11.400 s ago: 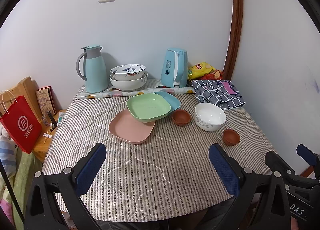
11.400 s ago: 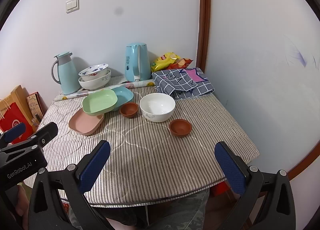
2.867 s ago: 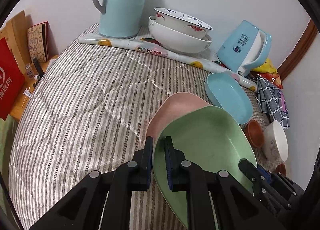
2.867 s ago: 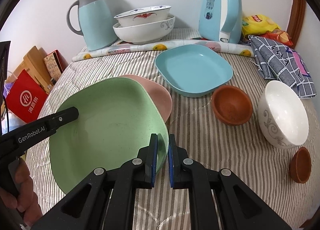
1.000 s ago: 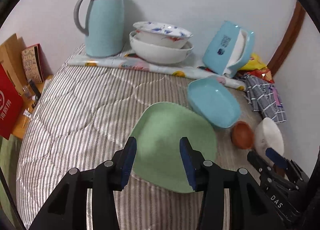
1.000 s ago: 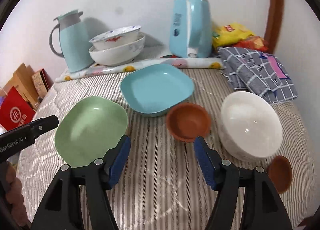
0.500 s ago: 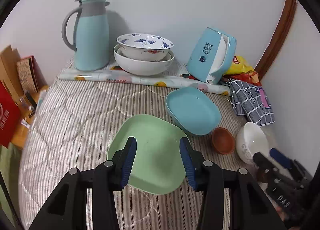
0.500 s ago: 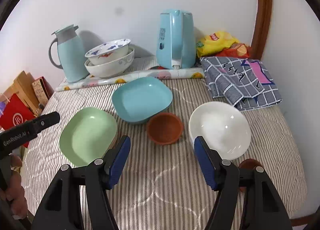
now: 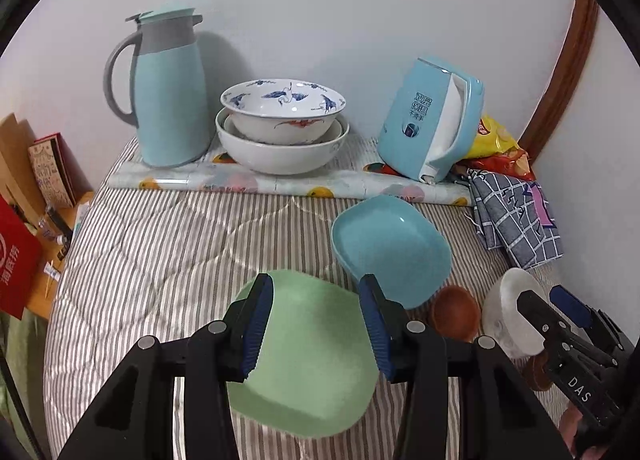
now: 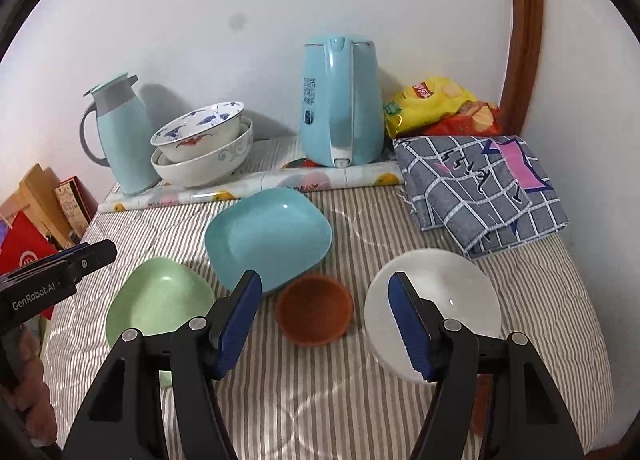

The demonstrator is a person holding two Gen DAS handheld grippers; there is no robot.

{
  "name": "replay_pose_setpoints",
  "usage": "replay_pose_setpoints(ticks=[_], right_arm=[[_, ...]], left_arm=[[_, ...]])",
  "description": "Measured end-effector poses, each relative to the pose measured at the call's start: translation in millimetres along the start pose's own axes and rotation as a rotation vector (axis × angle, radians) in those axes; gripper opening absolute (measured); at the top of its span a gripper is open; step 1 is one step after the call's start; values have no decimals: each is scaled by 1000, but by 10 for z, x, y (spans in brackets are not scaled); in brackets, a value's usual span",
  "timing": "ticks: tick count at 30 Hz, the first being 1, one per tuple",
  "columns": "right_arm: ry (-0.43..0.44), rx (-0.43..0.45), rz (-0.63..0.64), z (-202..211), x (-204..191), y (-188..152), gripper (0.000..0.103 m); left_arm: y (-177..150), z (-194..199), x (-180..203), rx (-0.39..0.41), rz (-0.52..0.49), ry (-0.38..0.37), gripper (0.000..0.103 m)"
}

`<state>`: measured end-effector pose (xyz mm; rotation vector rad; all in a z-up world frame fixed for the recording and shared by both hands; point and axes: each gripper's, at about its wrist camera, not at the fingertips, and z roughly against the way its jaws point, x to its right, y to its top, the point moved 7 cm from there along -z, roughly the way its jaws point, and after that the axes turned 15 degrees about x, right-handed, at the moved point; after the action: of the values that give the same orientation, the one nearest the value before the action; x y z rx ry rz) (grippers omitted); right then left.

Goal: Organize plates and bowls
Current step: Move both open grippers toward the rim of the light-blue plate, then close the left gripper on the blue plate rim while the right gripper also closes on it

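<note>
Both grippers' jaws gape empty; left gripper (image 10: 60,276) reads "GenRobot.AI", right gripper (image 9: 576,344) seemingly "DAS".

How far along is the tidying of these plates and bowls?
Early, it seems. Done: the green square plastic plate lies flat on the striped cloth, with no gripper on it. In hand: nothing; the left gripper and right gripper are both open and empty. Left: the blue square plate, the small brown bowl and the white round bowl sit separately, unstacked.

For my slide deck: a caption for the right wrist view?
Open right gripper above brown bowl, between blue plate and white bowl.
</note>
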<state>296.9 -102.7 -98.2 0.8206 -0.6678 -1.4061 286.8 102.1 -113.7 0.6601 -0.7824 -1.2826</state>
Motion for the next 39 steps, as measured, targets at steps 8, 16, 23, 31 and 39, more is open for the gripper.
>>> replay_pose_setpoints(ticks=[8,16,23,31,39], right_arm=[[-14,1,13,-298,18,193,65],[-17,-40,19,-684,20,213,65],[-31,-92,29,-1002,-16,76,61],[-50,-144,-4,-1263,47,-76,58],[-53,-188,-8,-1417,29,-216,48]], left_arm=[[174,-293,65,-9,-30,3,43],[180,-653,50,-51,-22,0,43],[90,-1017,97,-112,-34,-21,43],[-19,-1346,150,-157,-34,-53,43],[-153,-1545,214,-192,-47,-65,38]])
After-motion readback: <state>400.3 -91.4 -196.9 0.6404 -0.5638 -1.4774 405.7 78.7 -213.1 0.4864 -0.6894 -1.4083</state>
